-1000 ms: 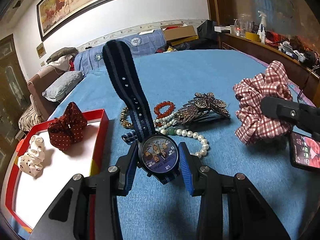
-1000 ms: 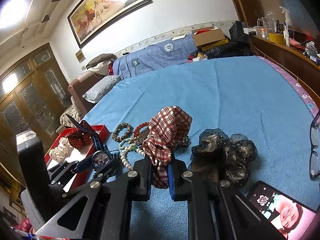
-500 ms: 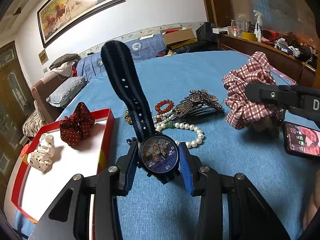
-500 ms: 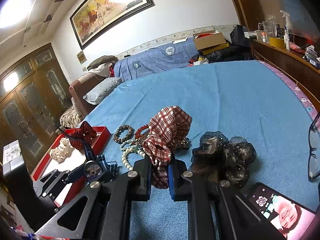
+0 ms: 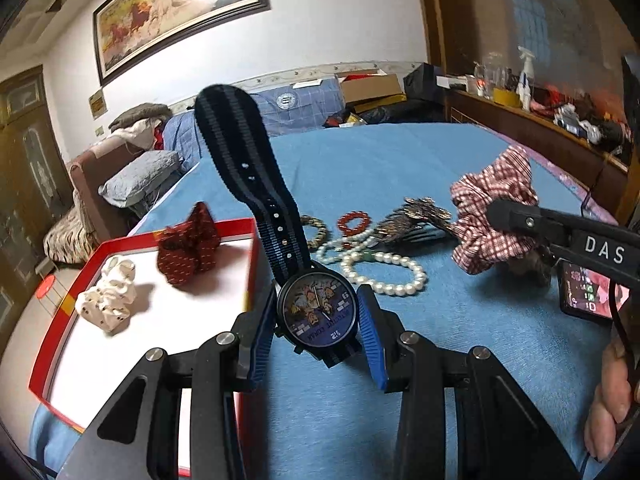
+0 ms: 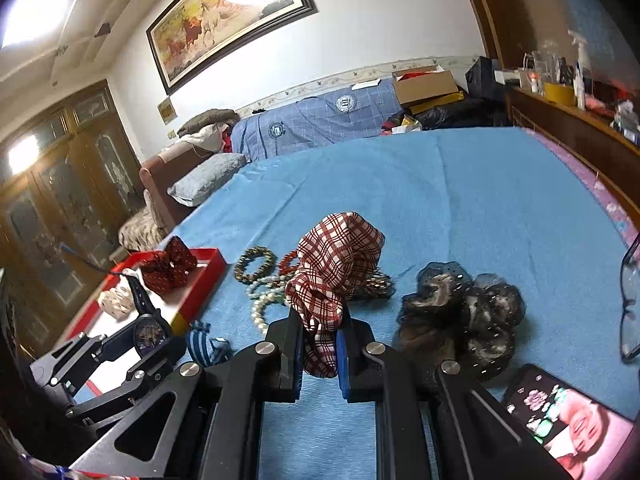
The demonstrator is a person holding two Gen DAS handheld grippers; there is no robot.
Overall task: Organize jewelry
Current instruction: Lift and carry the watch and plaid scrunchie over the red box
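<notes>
My left gripper (image 5: 318, 334) is shut on a wristwatch (image 5: 316, 312) with a dark striped strap that stands up; I hold it above the blue cloth beside the red-rimmed tray (image 5: 60, 308). The watch also shows in the right wrist view (image 6: 150, 330). My right gripper (image 6: 319, 354) is shut on a red plaid scrunchie (image 6: 336, 264), lifted off the cloth; it shows in the left wrist view (image 5: 492, 208). The tray holds a dark red scrunchie (image 5: 188, 244) and a white dotted scrunchie (image 5: 108, 300).
On the blue cloth lie a pearl necklace (image 5: 384, 272), a red bead bracelet (image 5: 354, 222), a brown bead bracelet (image 6: 254, 264), a jewelled hair clip (image 5: 420, 216), a black lace scrunchie (image 6: 464, 312), a phone (image 6: 568, 416) and glasses (image 6: 630, 304).
My left gripper has carried the watch left, closer to the tray. My right gripper has lifted the plaid scrunchie slightly and shifted left with it.
</notes>
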